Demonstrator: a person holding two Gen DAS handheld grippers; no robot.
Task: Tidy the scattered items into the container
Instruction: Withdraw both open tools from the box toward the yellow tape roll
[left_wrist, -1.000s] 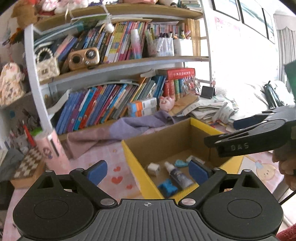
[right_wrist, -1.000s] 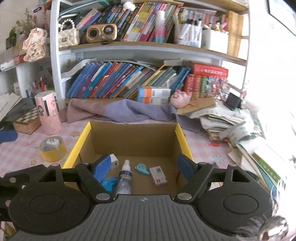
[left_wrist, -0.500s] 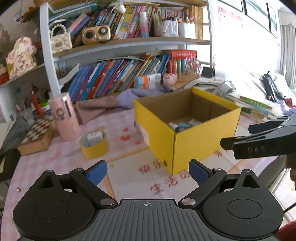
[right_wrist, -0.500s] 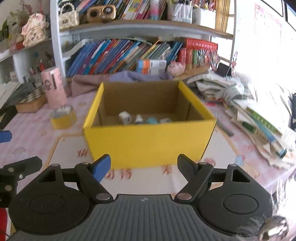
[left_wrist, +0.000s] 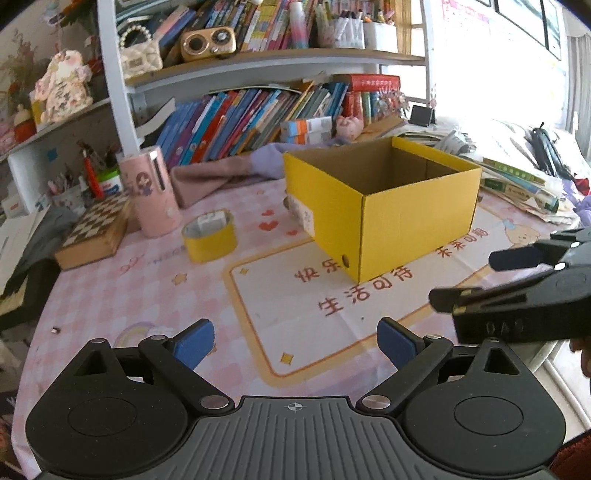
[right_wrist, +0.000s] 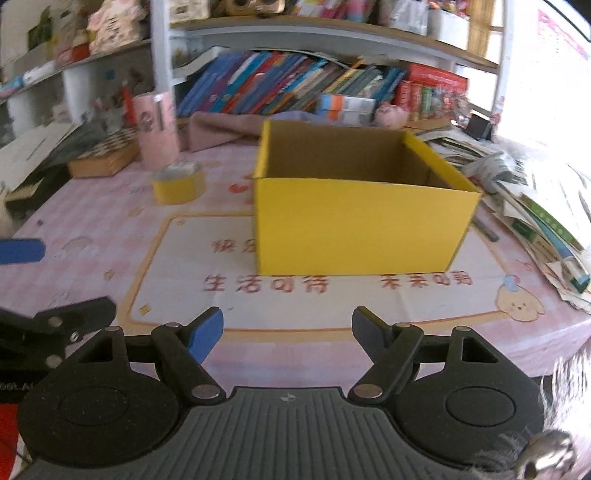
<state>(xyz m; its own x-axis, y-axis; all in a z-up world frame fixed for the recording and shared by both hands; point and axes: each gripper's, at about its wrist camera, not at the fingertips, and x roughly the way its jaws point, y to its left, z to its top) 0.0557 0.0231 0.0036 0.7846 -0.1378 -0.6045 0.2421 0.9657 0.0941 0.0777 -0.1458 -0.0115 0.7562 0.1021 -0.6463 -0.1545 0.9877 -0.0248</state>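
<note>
Left gripper (left_wrist: 295, 341), right gripper (right_wrist: 288, 328) both spread, empty; yellow cardboard box (right_wrist: 354, 225) ahead; tidying looks finished, next: check yellow tape roll (left_wrist: 209, 236).

The left gripper (left_wrist: 295, 341) hangs with its blue-padded jaws spread wide and nothing between them. Ahead and right of the jaws stands an open yellow cardboard box (left_wrist: 413, 221); ahead-left sits a yellow tape roll (left_wrist: 209, 240).
</note>
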